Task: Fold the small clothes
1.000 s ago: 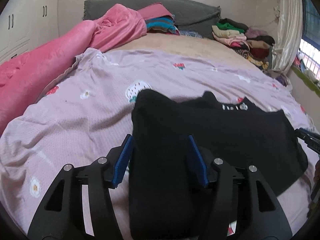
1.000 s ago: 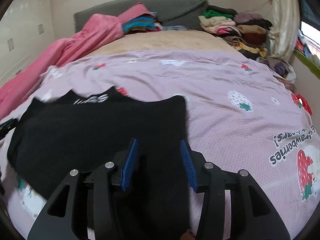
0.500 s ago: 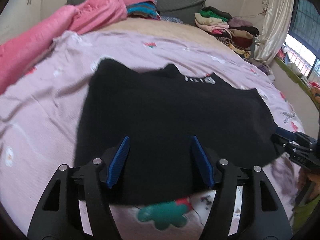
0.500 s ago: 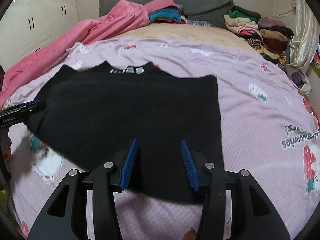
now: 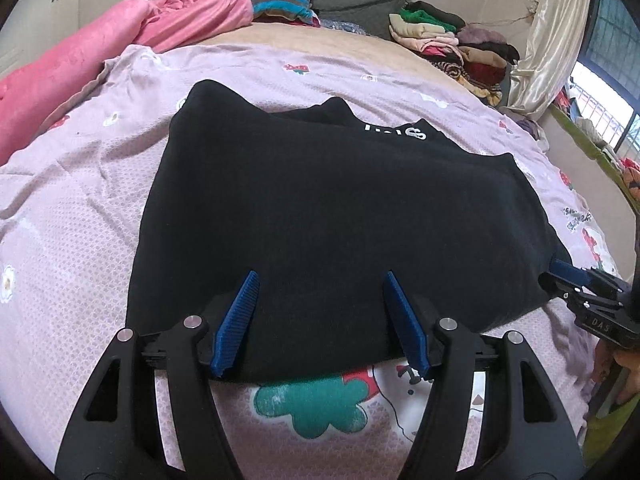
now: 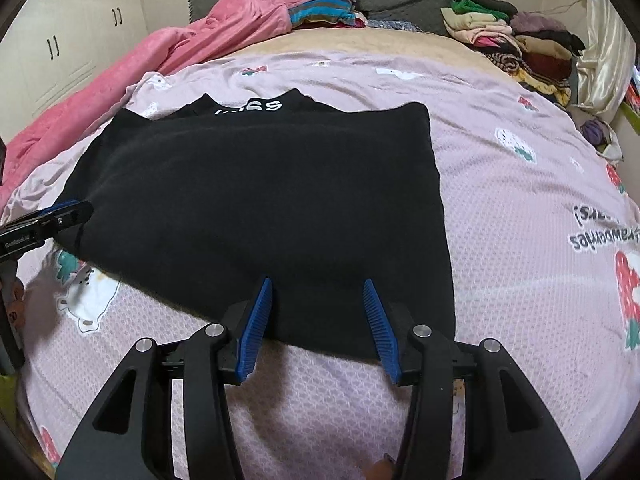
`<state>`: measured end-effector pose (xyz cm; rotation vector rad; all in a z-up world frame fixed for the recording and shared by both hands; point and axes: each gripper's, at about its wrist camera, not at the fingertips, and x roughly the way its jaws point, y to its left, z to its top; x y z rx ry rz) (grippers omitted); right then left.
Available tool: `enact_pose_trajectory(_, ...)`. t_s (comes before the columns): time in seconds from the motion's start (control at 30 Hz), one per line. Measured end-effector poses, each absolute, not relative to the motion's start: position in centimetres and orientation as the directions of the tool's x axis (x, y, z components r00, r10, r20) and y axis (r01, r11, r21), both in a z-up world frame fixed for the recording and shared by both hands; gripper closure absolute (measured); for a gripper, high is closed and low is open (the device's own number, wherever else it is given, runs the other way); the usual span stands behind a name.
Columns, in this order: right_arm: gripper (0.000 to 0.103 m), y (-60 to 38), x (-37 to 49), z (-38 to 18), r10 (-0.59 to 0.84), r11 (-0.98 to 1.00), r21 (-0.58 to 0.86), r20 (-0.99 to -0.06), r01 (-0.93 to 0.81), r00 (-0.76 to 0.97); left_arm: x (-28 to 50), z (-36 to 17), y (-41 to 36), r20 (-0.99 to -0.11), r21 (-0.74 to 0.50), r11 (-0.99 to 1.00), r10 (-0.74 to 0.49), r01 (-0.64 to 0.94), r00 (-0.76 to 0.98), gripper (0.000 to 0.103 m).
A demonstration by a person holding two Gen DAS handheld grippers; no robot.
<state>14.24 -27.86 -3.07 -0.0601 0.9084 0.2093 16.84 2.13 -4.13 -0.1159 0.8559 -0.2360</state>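
Note:
A black garment with white lettering at its collar lies flat on the lilac strawberry-print sheet. My left gripper hovers over the garment's near edge, its blue pads apart and opening, with the cloth under them but not pinched. My right gripper stands the same way over the near right part of the garment, jaws opening slightly and gripping nothing. The left wrist view shows the right gripper at the garment's right edge. The right wrist view shows the left gripper at its left edge.
A pink blanket is bunched along the bed's left side. Folded clothes are piled at the head and in a taller stack at the back right. A curtain and window are on the right, and white wardrobe doors on the left.
A second ago the black cloth ran up between each gripper's fingers. It now lies flat on the sheet, both grippers sit back at its near edge, and the left jaws stand wider.

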Motion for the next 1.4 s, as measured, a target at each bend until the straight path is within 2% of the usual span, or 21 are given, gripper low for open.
enact_pose_trajectory(0.33, 0.046, -28.2, 13.2, -2.7, 0.154, 0.981, 0.051, -0.783, -0.185, 0.603, 15.2, -3.9, 2.4, -0.726, -0.205, 0.966, -0.259, 0.158, 0.638, 0.046)
enact_pose_trajectory(0.6, 0.032, -27.9, 12.2, -1.9, 0.155, 0.982, 0.051, -0.768, -0.183, 0.621, 14.0, -3.4, 2.5, -0.715, -0.208, 0.965, -0.262, 0.161, 0.648, 0.036)
enact_pose_trajectory(0.67, 0.024, -27.7, 11.9, -1.8, 0.154, 0.982, 0.047, -0.765, -0.184, 0.625, 13.6, -3.3, 2.7, -0.711, -0.212, 0.964, -0.263, 0.158, 0.652, 0.029)
enact_pose_trajectory(0.77, 0.018, -27.4, 11.5, -1.5, 0.156, 0.981, 0.046, -0.758, -0.187, 0.634, 13.1, -3.0, 3.0, -0.702, -0.215, 0.965, -0.258, 0.149, 0.664, 0.022)
enact_pose_trajectory(0.83, 0.008, -27.2, 11.2, -1.3, 0.155, 0.982, 0.045, -0.753, -0.185, 0.64, 12.9, -2.8, 3.1, -0.699, -0.215, 0.966, -0.254, 0.142, 0.669, 0.016)
enact_pose_trajectory(0.9, 0.008, -26.9, 11.0, -1.1, 0.159, 0.98, 0.043, -0.748, -0.192, 0.644, 12.9, -2.8, 3.3, -0.701, -0.206, 0.97, -0.24, 0.132, 0.672, 0.01)
enact_pose_trajectory(1.03, 0.005, -25.9, 10.8, -0.8, 0.158, 0.977, 0.022, -0.743, -0.211, 0.65, 12.8, -2.9, 3.8, -0.703, -0.205, 0.973, -0.224, 0.109, 0.675, 0.01)
enact_pose_trajectory(1.4, 0.005, -21.4, 10.4, -0.5, 0.189, 0.952, -0.025, -0.738, -0.306, 0.648, 13.0, -2.2, 6.9, -0.691, -0.159, 0.987, -0.108, -0.004, 0.715, 0.01)
